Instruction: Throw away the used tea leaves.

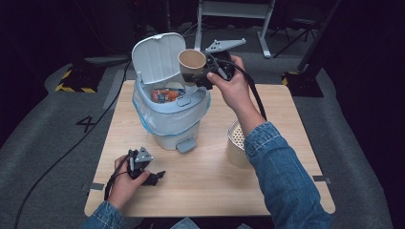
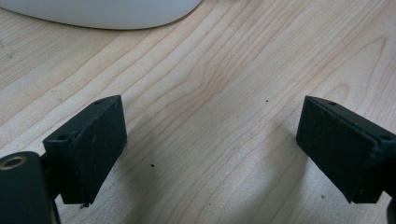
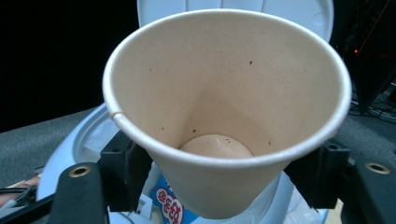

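From the high view, the right tongs [image 1: 203, 76] are seen closed on a paper cup [image 1: 191, 61], which is held tipped over the open white pedal bin [image 1: 172, 119], just in front of its raised lid [image 1: 156, 57]. A perforated cream container [image 1: 236, 143] is shown on the desk [image 1: 210, 181] to the right, and the left tongs [image 1: 154, 177] are rested low near the front edge. In the right gripper view, the cup [image 3: 224, 107] is looked into: a beige, speckled inside and a rolled rim, pinched at both sides, with a blue printed wrapper [image 3: 170, 205] visible in the bin below. In the left gripper view, the left tongs [image 2: 210, 158] are shown spread wide over bare wood.
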Available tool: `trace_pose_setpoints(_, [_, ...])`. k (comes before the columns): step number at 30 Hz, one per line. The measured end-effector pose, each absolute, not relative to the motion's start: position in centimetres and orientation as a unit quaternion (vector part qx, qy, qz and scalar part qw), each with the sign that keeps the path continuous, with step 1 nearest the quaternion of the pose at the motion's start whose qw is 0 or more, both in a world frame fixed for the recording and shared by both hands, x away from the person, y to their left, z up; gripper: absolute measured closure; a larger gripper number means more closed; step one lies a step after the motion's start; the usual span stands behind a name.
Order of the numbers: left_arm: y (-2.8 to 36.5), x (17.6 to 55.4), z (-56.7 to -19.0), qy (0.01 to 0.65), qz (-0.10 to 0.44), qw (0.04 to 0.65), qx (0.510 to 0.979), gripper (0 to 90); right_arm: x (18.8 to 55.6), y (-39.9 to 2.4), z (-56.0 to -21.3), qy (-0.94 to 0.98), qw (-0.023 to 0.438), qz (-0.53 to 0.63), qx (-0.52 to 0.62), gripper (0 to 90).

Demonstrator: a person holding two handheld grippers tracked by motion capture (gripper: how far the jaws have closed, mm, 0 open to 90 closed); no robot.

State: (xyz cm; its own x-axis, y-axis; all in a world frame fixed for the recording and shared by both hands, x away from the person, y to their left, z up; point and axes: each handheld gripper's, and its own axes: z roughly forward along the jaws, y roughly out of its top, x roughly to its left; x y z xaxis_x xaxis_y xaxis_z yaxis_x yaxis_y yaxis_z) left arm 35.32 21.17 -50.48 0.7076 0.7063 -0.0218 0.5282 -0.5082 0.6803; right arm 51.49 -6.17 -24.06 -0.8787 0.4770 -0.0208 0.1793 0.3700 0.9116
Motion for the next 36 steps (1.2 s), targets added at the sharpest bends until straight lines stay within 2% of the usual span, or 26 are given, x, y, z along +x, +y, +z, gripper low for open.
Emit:
trace_pose_setpoints(17, [21.2, 35.3, -50.5, 0.359, 0.13, 0.342, 0.859, 9.1, 52.4, -3.5, -25.8, 0.831, 0.134, 0.498, 0.209, 28.7])
trace_pose_setpoints(18, [21.2, 35.3, -50.5, 0.359, 0.13, 0.342, 0.859, 9.1, 52.6, -3.3, -26.1, 0.835, 0.134, 0.493, 0.204, 21.9])
trace_pose_setpoints(19, [21.2, 35.3, -50.5, 0.36, 0.13, 0.342, 0.858, 9.1, 52.6, -3.1, -26.3, 0.837, 0.14, 0.49, 0.199, 9.2])
trace_pose_setpoints(20, [21.2, 35.3, -50.5, 0.359, 0.13, 0.342, 0.859, 9.1, 52.6, -2.7, -26.6, 0.828, 0.158, 0.494, 0.213, 6.3])
trace_pose_setpoints(21, [21.2, 35.3, -50.5, 0.359, 0.13, 0.342, 0.859, 9.1, 52.6, -2.6, -26.8, 0.819, 0.166, 0.5, 0.225, 11.4])
trace_pose_setpoints(22, [21.2, 35.3, -50.5, 0.36, 0.13, 0.342, 0.859, 9.1, 52.5, -2.5, -26.8, 0.812, 0.169, 0.507, 0.233, 20.2])
trace_pose_setpoints(23, [21.2, 35.3, -50.5, 0.36, 0.13, 0.342, 0.858, 9.1, 52.5, -2.5, -26.8, 0.812, 0.167, 0.51, 0.231, 23.0])
trace_pose_setpoints(25, [21.2, 35.3, -50.5, 0.36, 0.13, 0.342, 0.858, 9.1, 52.2, -2.6, -26.5, 0.814, 0.174, 0.508, 0.22, 9.4])
trace_pose_setpoints(26, [21.2, 35.3, -50.5, 0.359, 0.13, 0.342, 0.859, 9.1, 52.0, -2.8, -26.3, 0.815, 0.177, 0.509, 0.212, 10.1])
trace_pose_setpoints(28, [21.2, 35.3, -50.5, 0.359, 0.13, 0.342, 0.859, 9.1, 51.5, -3.3, -25.7, 0.814, 0.173, 0.516, 0.203, 19.2])
trace_pose_setpoints(30, [21.2, 35.3, -50.5, 0.36, 0.13, 0.342, 0.858, 9.1, 51.1, -3.9, -25.2, 0.812, 0.18, 0.516, 0.204, 12.5])
trace_pose_setpoints(32, [21.2, 35.3, -50.5, 0.359, 0.13, 0.342, 0.859, 9.1, 50.7, -4.5, -24.8, 0.813, 0.179, 0.518, 0.198, 17.4])
trace_pose_setpoints(36, [21.2, 35.3, -50.5, 0.358, 0.131, 0.343, 0.859, 9.2, 49.7, -6.1, -23.9, 0.818, 0.181, 0.512, 0.187, 15.2])
